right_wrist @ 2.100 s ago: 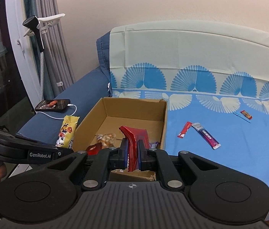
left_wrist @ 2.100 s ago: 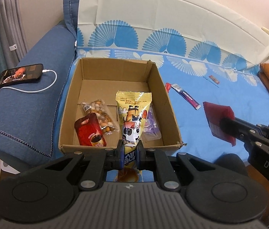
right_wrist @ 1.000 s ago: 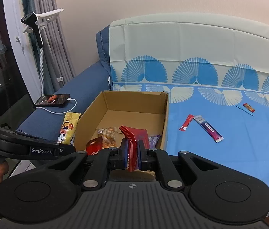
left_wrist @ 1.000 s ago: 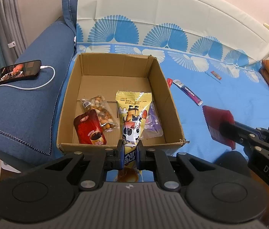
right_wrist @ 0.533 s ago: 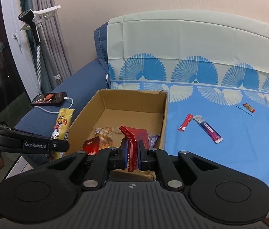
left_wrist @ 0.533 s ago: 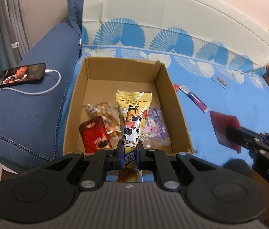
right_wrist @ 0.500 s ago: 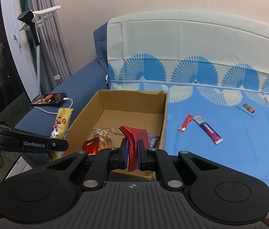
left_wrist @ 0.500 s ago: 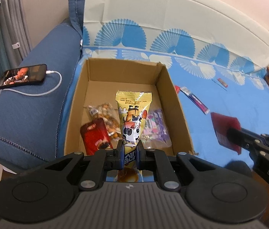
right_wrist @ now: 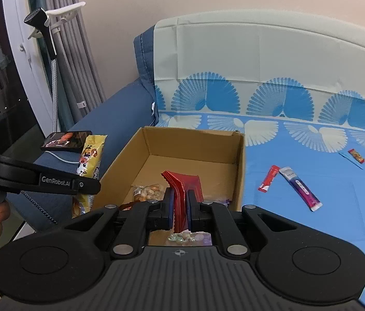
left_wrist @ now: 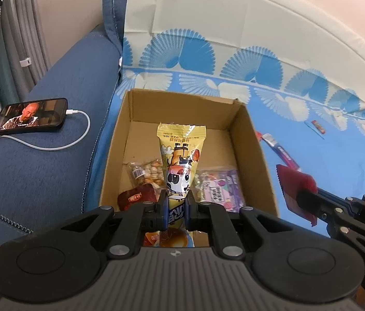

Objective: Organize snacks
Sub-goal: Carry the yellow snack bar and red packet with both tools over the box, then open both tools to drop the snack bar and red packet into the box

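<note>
Two packets are in transit: left hand-held gripper [left_wrist: 174,211] clamps a yellow packet [left_wrist: 179,160] above the box [left_wrist: 249,140], right hand-held gripper [right_wrist: 179,211] pinches a red packet [right_wrist: 183,185] near it. Next: release each inside; three sachets [right_wrist: 299,186] wait on the bed.

Left wrist view looks steeply down, close above the cardboard box [left_wrist: 249,140] at 12 o'clock. Right wrist view looks shallower across the same box [right_wrist: 239,165]; both share the blue sofa cover [right_wrist: 312,181], phone [left_wrist: 30,116].
</note>
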